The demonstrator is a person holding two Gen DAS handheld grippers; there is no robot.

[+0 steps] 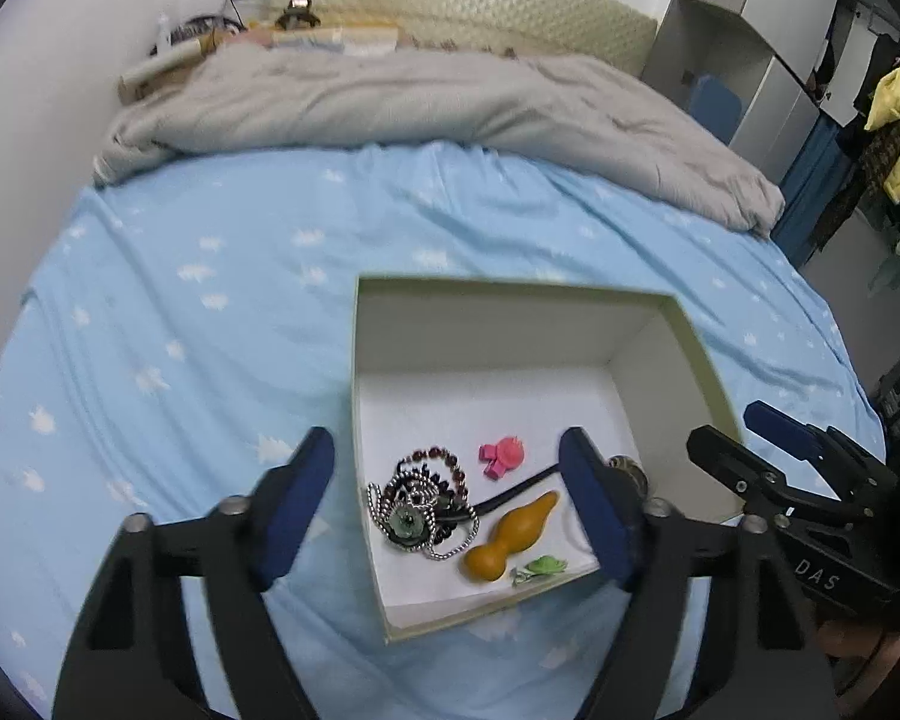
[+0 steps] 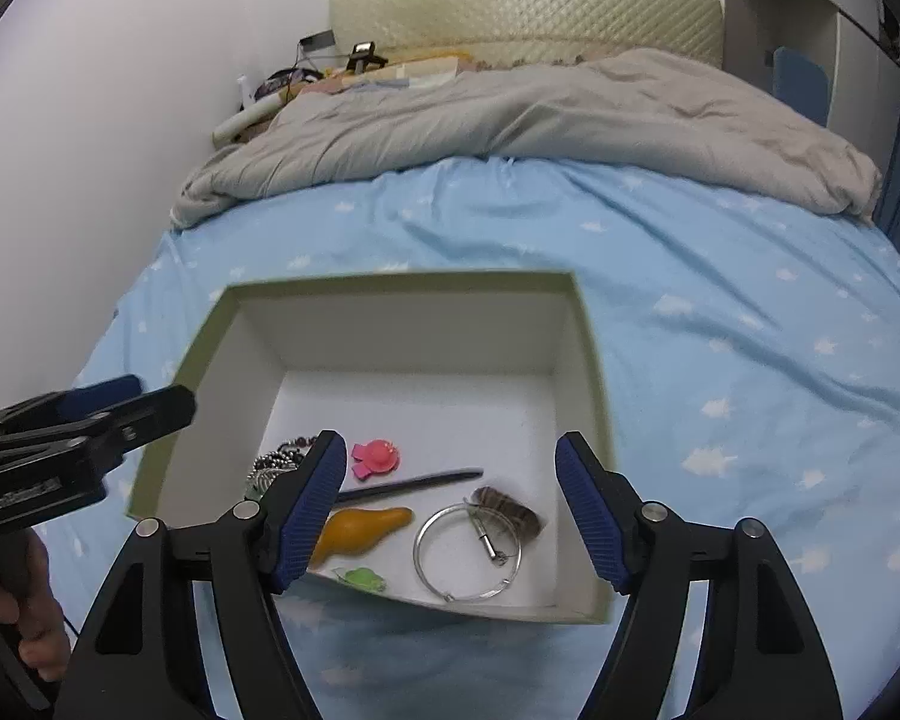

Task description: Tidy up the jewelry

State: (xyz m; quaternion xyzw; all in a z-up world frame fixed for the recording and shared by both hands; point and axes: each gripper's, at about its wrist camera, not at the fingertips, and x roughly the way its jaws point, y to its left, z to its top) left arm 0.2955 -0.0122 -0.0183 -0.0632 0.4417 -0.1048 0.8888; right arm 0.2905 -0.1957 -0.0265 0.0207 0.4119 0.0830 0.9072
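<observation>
Jewelry sits in an open box on the bed: beaded chains, pink clip. Left tool gapes wide, empty. Right view: right tool likewise wide over a silver bangle.

- The box stands open-topped on the bed; its tall walls block any sideways way in.
- Far half of the box floor is bare.
- Near half is crowded: bead tangle at left, pink clip, dark stick, orange gourd, green piece, wire hoop at right.
- Left gripper and right gripper, jaws apart, both hang over the near wall, close together.
- Blue sheet left and right of the box lies free; a grey quilt closes off the far end.
</observation>
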